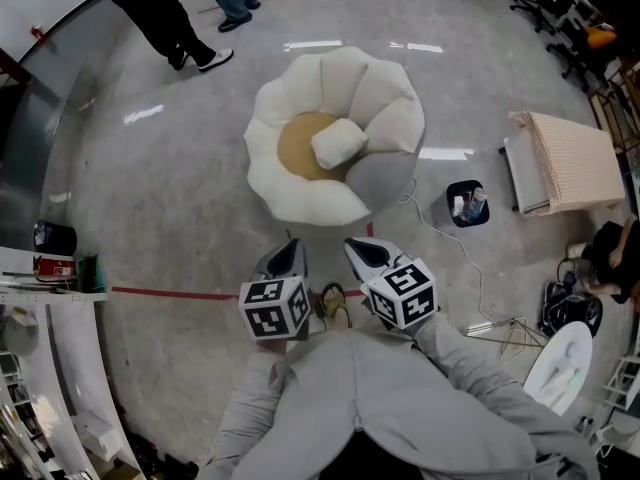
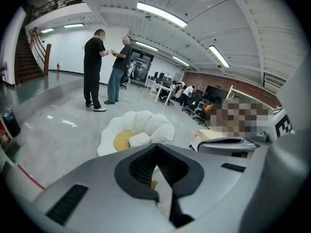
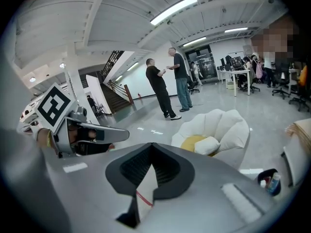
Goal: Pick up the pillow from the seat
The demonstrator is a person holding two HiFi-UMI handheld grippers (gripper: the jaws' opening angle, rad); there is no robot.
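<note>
- Floor [image 1: 150, 168]: grey and glossy, spanning the whole scene. A thin red line [image 1: 170, 293] crosses it near the person.
- Seat [image 1: 290, 196]: white, petal-shaped and padded, with a yellow centre. It stands at the middle of the scene, beyond the red line.
- Two standing people [image 1: 165, 18]: far left, well apart from the seat and taking no part.
- Beige ribbed block [image 1: 570, 158]: to the right of the seat. What it is cannot be told.
- Pillow [image 1: 338, 143]: white and plump, lying in the seat. It rests half on the yellow centre and leans against the right petals. Nothing touches it.
- Left hand-held gripper [image 1: 288, 253]: clenched and empty, its jaw tips together. It is held near the person's body and aimed toward the seat, well apart from the pillow.
- Right hand-held gripper [image 1: 362, 252]: just beside the left one. It is likewise clenched with nothing between the jaws, and well apart from the pillow.
- Black bin [image 1: 467, 205]: small, holding bottles, near the right side of the seat.
- Progress: the pick-up has apparently not begun.
  - Done: both tools face the seat.
  - Left: move in across the line, part the jaws, close on the pillow and lift it clear.
</note>
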